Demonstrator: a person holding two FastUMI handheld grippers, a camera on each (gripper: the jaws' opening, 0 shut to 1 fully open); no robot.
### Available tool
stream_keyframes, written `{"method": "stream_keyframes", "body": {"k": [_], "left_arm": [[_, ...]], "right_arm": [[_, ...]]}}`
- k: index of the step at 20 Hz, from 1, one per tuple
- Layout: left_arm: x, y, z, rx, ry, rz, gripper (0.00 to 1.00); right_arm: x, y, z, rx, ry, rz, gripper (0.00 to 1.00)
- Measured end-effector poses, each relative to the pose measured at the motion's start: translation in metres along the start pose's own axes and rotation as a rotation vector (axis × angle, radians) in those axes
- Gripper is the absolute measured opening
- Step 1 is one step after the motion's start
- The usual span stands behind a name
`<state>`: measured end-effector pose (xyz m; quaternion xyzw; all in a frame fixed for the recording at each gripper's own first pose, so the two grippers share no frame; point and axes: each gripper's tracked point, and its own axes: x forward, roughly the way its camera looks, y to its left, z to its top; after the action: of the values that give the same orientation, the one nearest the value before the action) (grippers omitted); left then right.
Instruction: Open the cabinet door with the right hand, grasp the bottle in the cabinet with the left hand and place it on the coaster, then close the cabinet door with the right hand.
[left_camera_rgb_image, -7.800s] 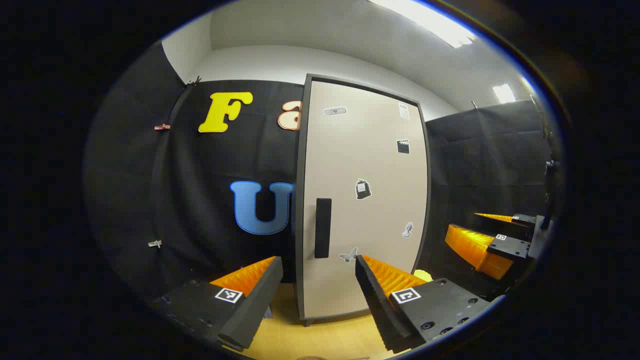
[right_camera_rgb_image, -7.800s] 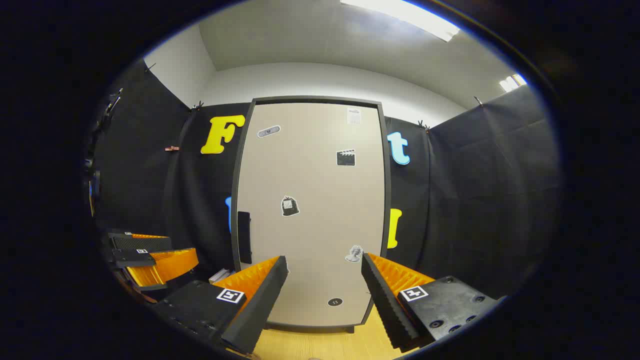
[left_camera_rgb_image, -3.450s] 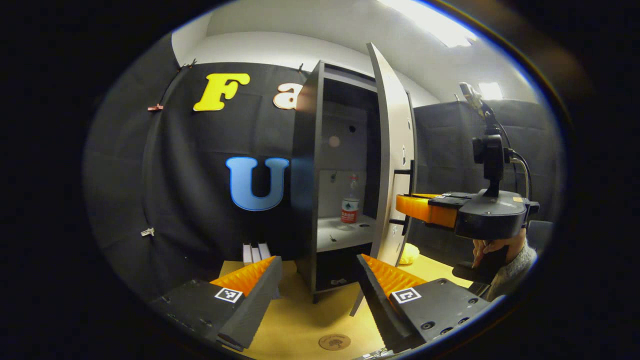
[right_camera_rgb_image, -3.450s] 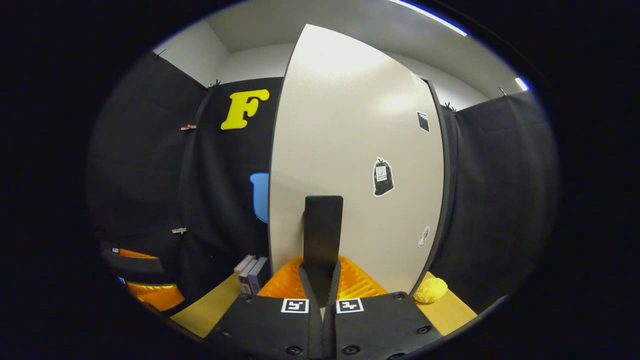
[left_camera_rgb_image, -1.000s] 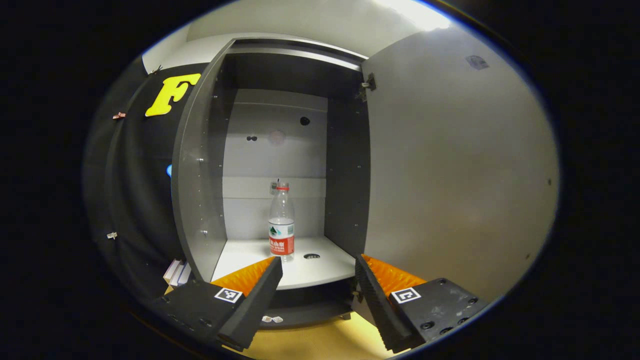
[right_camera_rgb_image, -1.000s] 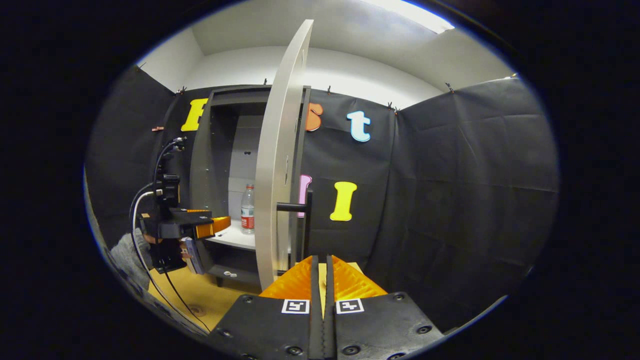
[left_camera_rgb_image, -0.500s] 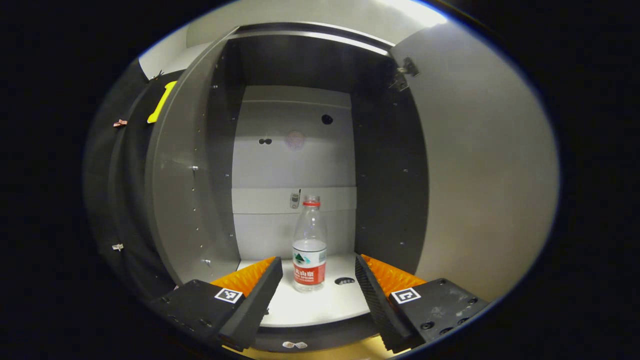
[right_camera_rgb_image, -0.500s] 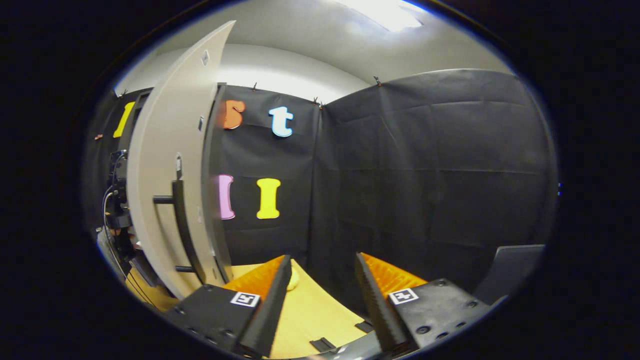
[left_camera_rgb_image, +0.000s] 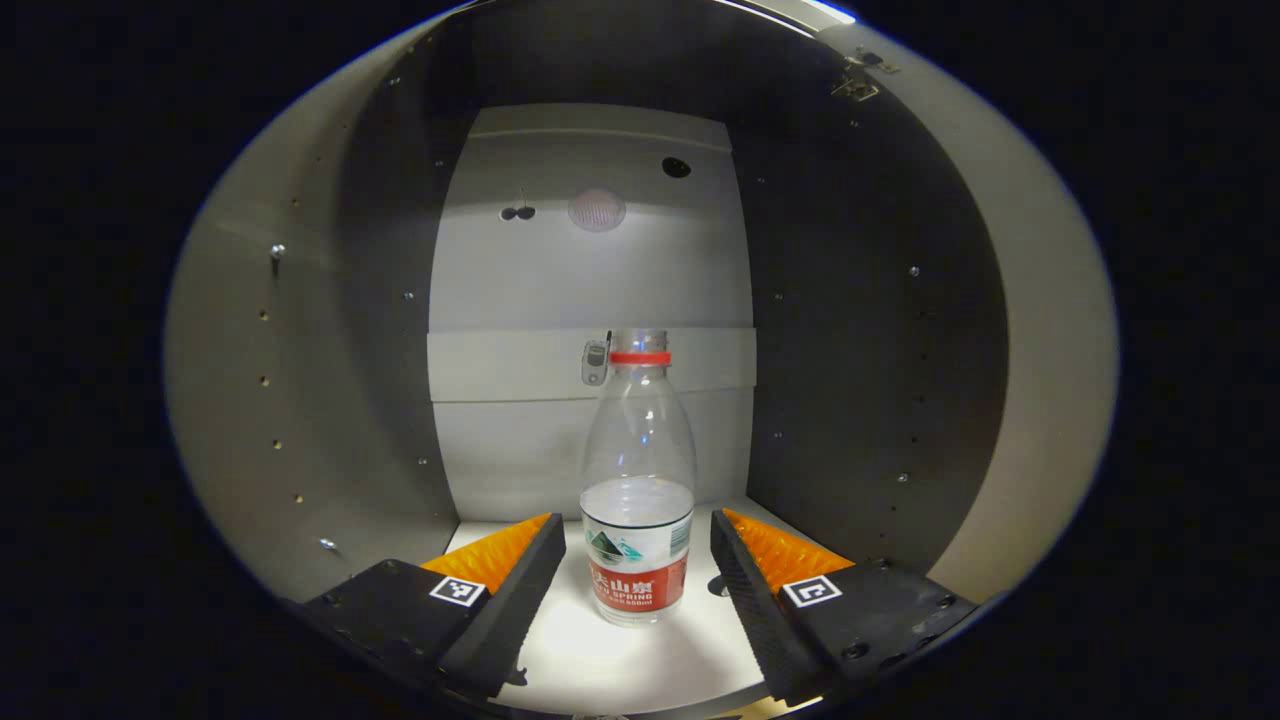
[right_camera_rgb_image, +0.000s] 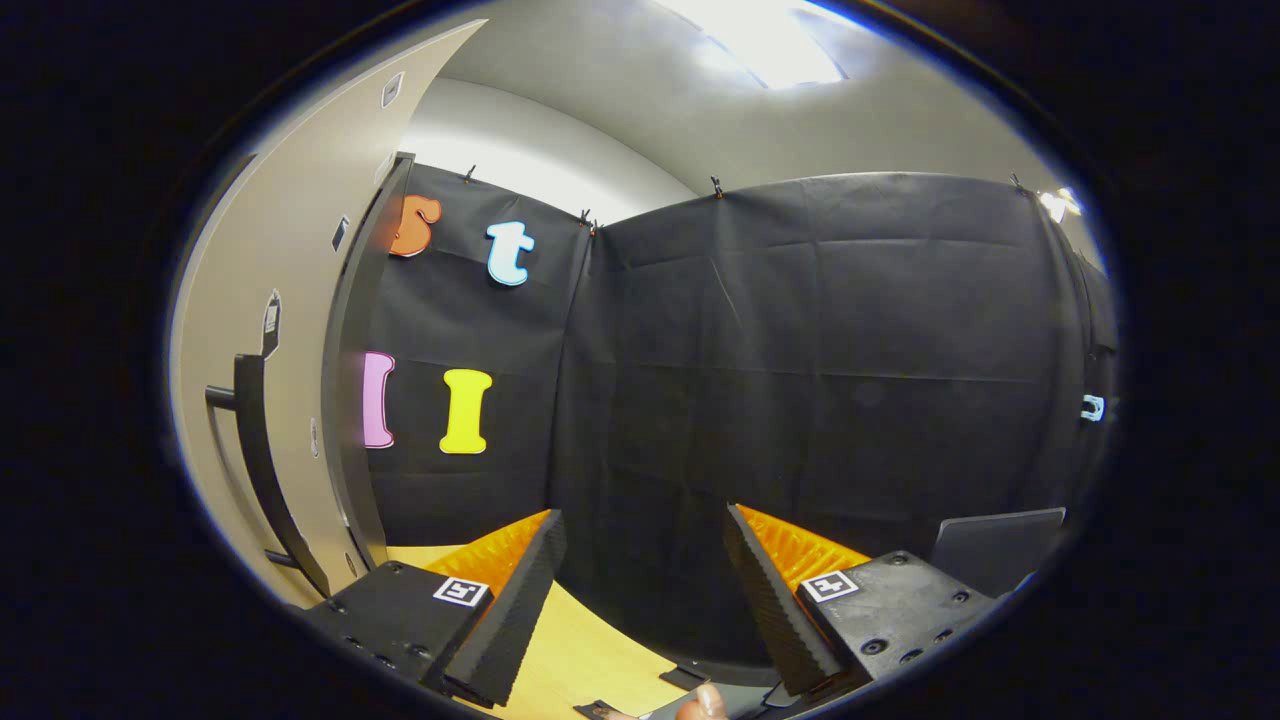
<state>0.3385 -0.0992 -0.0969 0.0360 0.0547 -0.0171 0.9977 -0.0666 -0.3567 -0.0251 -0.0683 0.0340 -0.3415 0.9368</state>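
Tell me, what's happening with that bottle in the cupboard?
A person is reaching the left gripper into the open cabinet. Its fingers are spread on either side of the water bottle, which stands upright on the shelf, not gripped yet. The right gripper is open too, off to the side of the cabinet door and holding nothing.

Pale cabinet shelf (left_camera_rgb_image: 560, 640) bears an upright bottle (left_camera_rgb_image: 637, 520).

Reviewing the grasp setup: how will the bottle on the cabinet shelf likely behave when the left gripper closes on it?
The bottle looks like thin clear plastic, so it may flex when squeezed. Tall and narrow, it could tip if one finger touches first. The labelled lower part should give a steadier hold.
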Motion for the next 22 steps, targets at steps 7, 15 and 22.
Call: {"method": "stream_keyframes", "body": {"k": [7,15,22], "left_arm": [[0.04,0.003,0.003,0.024,0.001,-0.003,0.92],[0.043,-0.004,0.004,0.007,0.01,-0.02,0.77],[-0.007,0.002,0.02,0.007,-0.031,-0.063,0.77]], "right_arm": [[0.022,0.014,-0.012,-0.017,0.053,-0.016,0.97],[0.018,0.018,-0.006,-0.022,0.058,-0.029,0.97],[-0.004,0.028,0.003,-0.03,0.023,-0.018,0.98]]}}
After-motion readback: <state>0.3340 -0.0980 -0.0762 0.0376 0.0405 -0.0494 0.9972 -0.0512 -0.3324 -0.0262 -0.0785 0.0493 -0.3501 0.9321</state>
